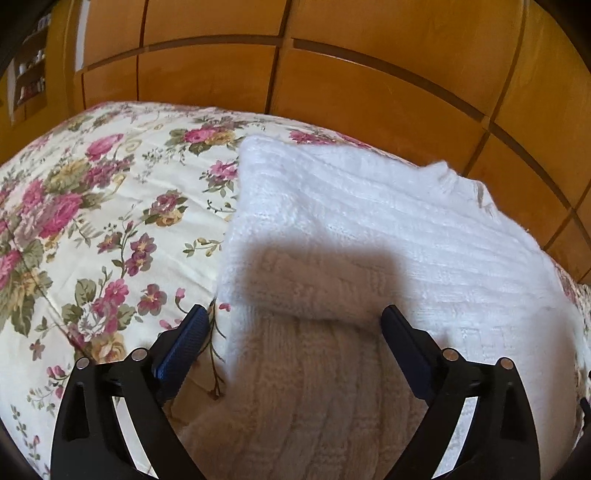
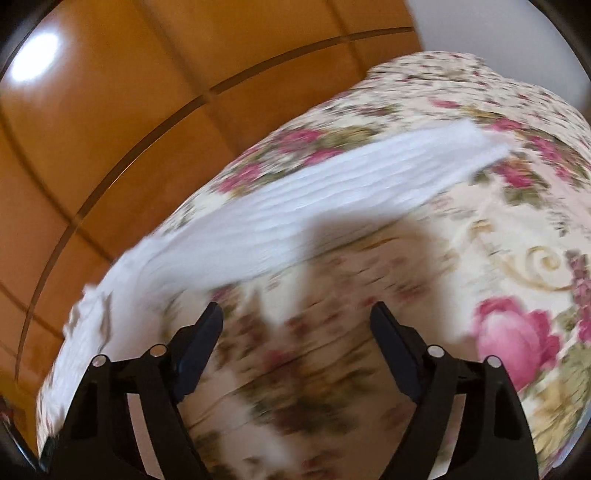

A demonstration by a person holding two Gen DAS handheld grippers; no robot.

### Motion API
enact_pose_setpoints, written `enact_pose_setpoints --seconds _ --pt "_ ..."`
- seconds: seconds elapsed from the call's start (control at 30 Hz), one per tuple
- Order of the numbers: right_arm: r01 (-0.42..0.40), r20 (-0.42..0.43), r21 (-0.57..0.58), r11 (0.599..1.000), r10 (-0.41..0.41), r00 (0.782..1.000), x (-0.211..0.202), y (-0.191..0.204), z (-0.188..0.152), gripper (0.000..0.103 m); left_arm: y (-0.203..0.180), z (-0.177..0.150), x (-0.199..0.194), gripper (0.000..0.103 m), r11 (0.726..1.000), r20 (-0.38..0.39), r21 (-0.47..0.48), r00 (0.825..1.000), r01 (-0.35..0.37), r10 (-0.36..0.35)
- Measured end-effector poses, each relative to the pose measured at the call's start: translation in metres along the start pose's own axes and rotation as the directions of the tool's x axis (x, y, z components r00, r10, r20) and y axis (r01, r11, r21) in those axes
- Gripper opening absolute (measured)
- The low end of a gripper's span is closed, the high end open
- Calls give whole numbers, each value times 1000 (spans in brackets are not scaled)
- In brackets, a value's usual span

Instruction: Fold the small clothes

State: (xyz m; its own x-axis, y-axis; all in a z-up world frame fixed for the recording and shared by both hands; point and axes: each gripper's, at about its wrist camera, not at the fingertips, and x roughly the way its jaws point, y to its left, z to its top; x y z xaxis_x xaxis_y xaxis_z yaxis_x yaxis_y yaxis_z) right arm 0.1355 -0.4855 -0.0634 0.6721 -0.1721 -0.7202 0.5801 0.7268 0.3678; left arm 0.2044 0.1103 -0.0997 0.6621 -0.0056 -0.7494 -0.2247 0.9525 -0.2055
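Note:
A white ribbed knit garment (image 1: 369, 221) lies flat on the floral bedspread (image 1: 92, 221), with a folded layer lying over its near part. My left gripper (image 1: 295, 317) hovers open over that near fold, which lies in the gripper's shadow; the blue pads touch nothing. In the blurred right wrist view the same white garment (image 2: 295, 206) stretches from lower left to upper right. My right gripper (image 2: 297, 314) stands open over bare bedspread (image 2: 480, 258) just beside the garment's edge, with nothing between its fingers.
Orange-brown wooden wardrobe doors (image 1: 332, 74) stand close behind the bed's far edge, and the wooden wardrobe doors (image 2: 110, 129) also fill the left of the right wrist view. A shelf with small items (image 1: 31, 70) is at far left. A white wall (image 2: 498, 29) shows beyond the bed.

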Motion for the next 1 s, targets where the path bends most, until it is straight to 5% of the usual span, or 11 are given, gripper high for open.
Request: enact_pose_setpoints --seconds 0.13,0.5,1.0 --pt "38 28 101 994 -41 999 2 -37 22 74 -1 -1 3 97 1000 -11 3 1000 2 -2" --pt "-20 109 380 925 -24 994 9 -124 74 67 -2 2 9 99 1000 -23 7 1000 5 -5" --pt "11 47 411 911 -34 998 37 -152 114 13 -3 2 12 99 1000 -17 12 1000 4 -4"
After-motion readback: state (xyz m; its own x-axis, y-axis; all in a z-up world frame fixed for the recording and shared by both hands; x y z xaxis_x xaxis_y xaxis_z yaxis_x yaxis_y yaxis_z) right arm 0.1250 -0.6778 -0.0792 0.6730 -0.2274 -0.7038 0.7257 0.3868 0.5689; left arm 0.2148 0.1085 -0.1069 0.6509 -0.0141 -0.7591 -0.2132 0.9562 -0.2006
